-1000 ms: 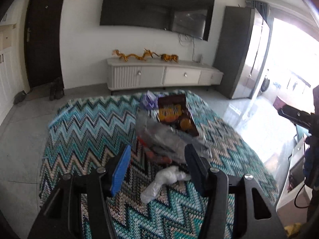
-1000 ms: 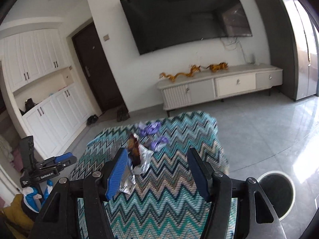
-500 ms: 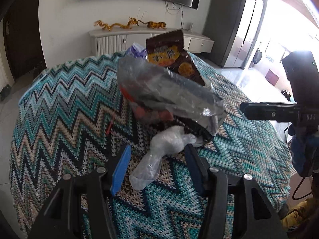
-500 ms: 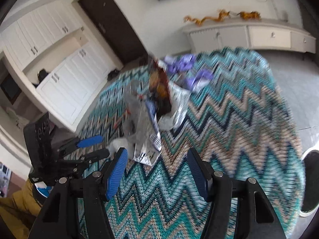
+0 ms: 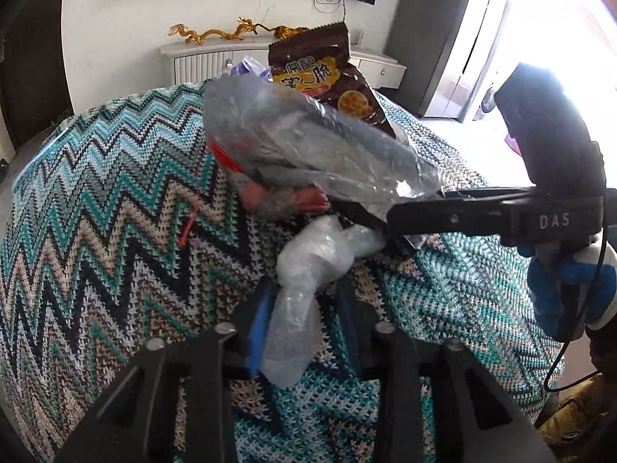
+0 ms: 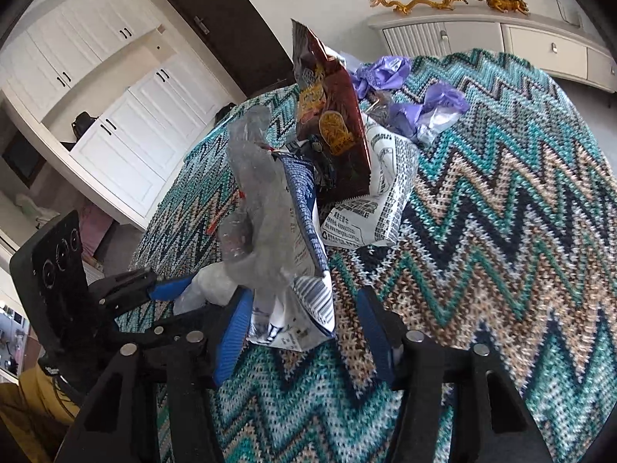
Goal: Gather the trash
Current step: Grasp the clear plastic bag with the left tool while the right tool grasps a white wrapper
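Observation:
A pile of trash lies on the zigzag-patterned table cover (image 5: 96,193). A crumpled clear plastic wrap (image 5: 304,270) lies between the fingers of my left gripper (image 5: 302,308), whose jaws are close around it, narrowed but with a gap. A large clear bag (image 5: 308,146) and a brown snack packet (image 5: 327,77) lie behind it. My right gripper (image 6: 304,324) is open, its fingers on either side of a blue-and-white packet (image 6: 297,270). It also shows in the left wrist view (image 5: 405,216). The brown packet (image 6: 331,127) and purple wrappers (image 6: 424,108) lie beyond.
A white printed wrapper (image 6: 370,200) lies beside the brown packet. A thin red strip (image 5: 189,223) lies on the cover. A white TV cabinet (image 6: 501,38) stands against the far wall, white cupboards (image 6: 96,115) to the left.
Both grippers have moved down and forward to the trash pile. My left gripper's jaws have narrowed around the clear wrap. My right gripper has come around the blue-and-white packet.

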A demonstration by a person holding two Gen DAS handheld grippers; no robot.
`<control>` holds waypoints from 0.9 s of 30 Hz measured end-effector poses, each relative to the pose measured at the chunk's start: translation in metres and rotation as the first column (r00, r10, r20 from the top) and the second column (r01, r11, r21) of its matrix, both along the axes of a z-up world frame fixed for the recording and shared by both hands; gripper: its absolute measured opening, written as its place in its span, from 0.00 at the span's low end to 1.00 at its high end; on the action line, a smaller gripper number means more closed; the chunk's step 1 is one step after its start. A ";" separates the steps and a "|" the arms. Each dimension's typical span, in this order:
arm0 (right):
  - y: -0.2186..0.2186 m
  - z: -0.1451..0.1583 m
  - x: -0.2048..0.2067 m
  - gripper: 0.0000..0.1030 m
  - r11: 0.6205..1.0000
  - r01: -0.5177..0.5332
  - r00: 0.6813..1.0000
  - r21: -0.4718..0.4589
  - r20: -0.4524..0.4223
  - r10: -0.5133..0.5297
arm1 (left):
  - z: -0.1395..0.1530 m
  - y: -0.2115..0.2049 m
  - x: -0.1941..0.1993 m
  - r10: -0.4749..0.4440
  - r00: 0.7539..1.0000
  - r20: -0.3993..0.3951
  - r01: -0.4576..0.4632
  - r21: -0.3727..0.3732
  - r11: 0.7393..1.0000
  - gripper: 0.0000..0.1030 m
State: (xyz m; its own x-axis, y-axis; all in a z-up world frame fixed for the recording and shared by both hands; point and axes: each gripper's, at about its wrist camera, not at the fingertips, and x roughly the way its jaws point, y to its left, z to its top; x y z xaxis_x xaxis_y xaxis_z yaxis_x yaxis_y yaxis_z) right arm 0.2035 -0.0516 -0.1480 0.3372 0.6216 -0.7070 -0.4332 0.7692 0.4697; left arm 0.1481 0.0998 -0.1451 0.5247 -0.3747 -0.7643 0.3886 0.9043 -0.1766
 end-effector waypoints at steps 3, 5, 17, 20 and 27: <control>0.003 0.001 0.000 0.36 1.000 -0.016 1.000 0.013 0.018 0.016 | 0.001 0.002 -0.004 0.007 1.000 -0.002 -0.007 -0.014 1.000 0.20; 0.007 0.004 -0.003 0.31 0.999 -0.033 0.999 -0.013 0.041 0.033 | 0.002 0.005 -0.008 0.017 1.000 -0.002 -0.017 -0.021 1.000 0.20; -0.017 0.042 -0.043 0.23 0.993 0.007 0.981 -0.120 0.191 0.016 | 0.021 0.026 -0.037 0.078 0.997 0.028 -0.076 -0.054 0.996 0.16; -0.031 0.053 -0.050 0.23 0.995 0.034 0.977 -0.091 0.211 -0.014 | 0.029 0.035 -0.044 0.103 0.994 0.042 -0.100 -0.071 0.993 0.16; -0.061 0.069 -0.066 0.23 0.996 0.084 0.970 -0.005 0.230 -0.081 | 0.046 0.049 -0.055 0.149 0.986 0.070 -0.142 -0.097 0.985 0.15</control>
State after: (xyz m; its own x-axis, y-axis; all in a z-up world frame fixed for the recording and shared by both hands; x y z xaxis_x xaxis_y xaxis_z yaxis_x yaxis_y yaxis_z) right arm 0.1377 -0.1129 -0.0787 0.5410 0.5751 -0.6137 -0.4626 0.8129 0.3539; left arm 0.0929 0.1489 -0.0996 0.6342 -0.3569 -0.6859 0.2700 0.9335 -0.2361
